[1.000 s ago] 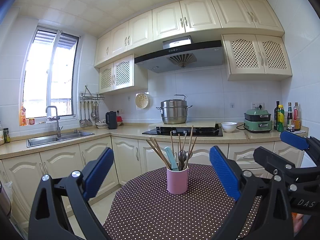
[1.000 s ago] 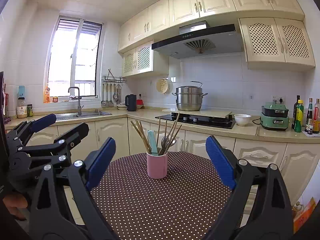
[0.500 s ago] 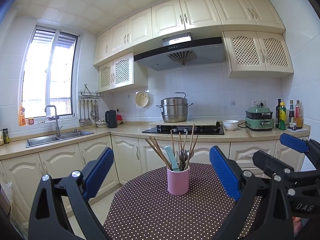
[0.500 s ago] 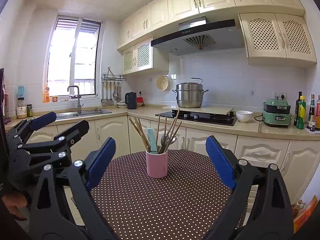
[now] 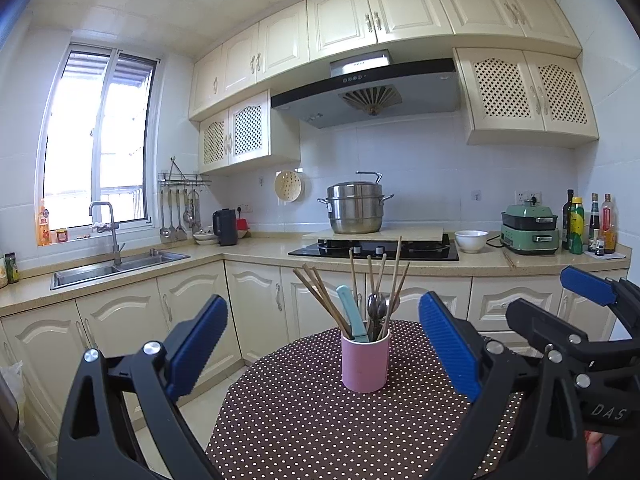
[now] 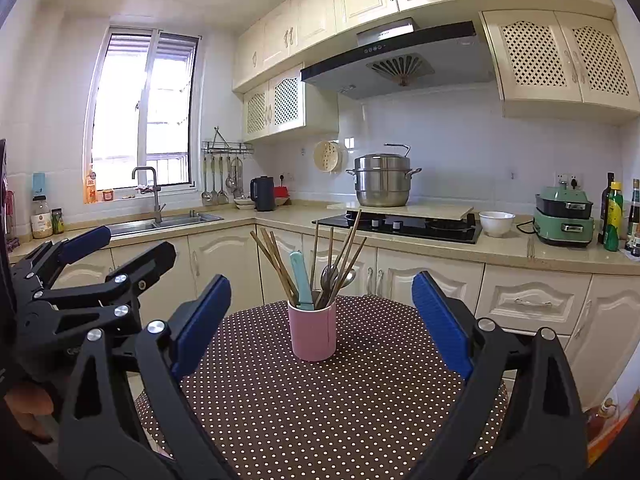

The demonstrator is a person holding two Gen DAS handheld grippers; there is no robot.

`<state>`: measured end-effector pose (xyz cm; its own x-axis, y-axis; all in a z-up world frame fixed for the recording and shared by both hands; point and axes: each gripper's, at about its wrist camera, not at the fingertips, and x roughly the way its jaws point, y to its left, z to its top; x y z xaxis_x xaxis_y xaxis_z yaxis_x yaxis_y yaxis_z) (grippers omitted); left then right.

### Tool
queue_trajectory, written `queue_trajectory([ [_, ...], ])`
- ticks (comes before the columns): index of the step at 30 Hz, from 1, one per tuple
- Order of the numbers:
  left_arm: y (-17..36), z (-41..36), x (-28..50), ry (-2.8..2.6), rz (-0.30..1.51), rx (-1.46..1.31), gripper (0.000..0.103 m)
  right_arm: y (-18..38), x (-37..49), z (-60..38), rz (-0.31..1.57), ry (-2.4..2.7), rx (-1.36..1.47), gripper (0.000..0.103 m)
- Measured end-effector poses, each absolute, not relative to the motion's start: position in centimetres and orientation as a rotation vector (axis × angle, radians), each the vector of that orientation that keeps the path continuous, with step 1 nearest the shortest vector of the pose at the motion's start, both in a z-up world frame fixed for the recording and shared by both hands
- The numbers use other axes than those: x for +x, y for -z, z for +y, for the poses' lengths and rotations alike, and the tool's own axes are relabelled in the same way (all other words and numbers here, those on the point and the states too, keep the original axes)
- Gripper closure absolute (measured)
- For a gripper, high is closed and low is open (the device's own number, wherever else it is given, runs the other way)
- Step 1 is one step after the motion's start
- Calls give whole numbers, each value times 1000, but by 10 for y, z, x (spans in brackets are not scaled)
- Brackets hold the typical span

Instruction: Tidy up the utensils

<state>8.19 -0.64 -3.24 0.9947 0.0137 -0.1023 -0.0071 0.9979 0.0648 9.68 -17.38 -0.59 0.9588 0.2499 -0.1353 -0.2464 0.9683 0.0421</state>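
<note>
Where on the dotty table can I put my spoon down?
The dotted tablecloth is bare all around the pink cup, with most room between the cup and the near edge. The cup itself is crowded with chopsticks and spoons.

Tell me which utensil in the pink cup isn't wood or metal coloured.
The light teal flat handle in the pink cup. It is broad and pale blue-green, while the chopsticks are thin brown sticks and the spoons are shiny metal.
</note>
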Motion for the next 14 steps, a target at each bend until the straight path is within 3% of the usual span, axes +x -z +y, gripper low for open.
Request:
queue_trajectory([
  [8, 49, -4, 121, -24, 180, 61, 8, 24, 137, -172, 212, -267, 39, 12],
  [14, 90, 4, 183, -40, 364, 47, 8, 57, 191, -172, 344, -242, 14, 12],
])
